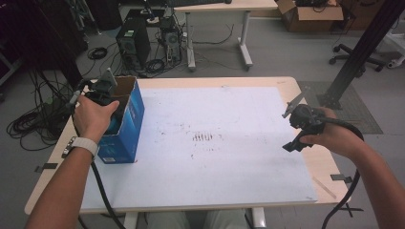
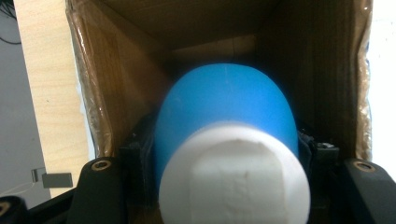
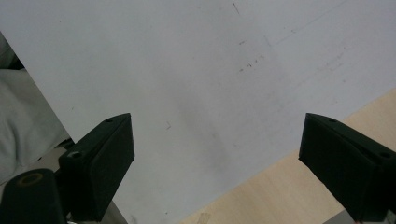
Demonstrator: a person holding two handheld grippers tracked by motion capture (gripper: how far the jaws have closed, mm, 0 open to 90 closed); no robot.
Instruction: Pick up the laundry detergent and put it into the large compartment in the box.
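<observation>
left gripper [image 1: 102, 93] jaws hold a blue bottle [image 2: 226, 112] inside the blue box [image 1: 125, 125]; right gripper [image 3: 215, 158] jaws wide above the white mat [image 1: 215, 143]

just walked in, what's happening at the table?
A person is working with a handheld gripper in each hand. The left gripper is at the open top of a blue cardboard box on the table's left side, its jaws closed around a blue bottle with a white cap that sits inside the box. The right gripper is open and empty, held over the right edge of the white mat.
</observation>
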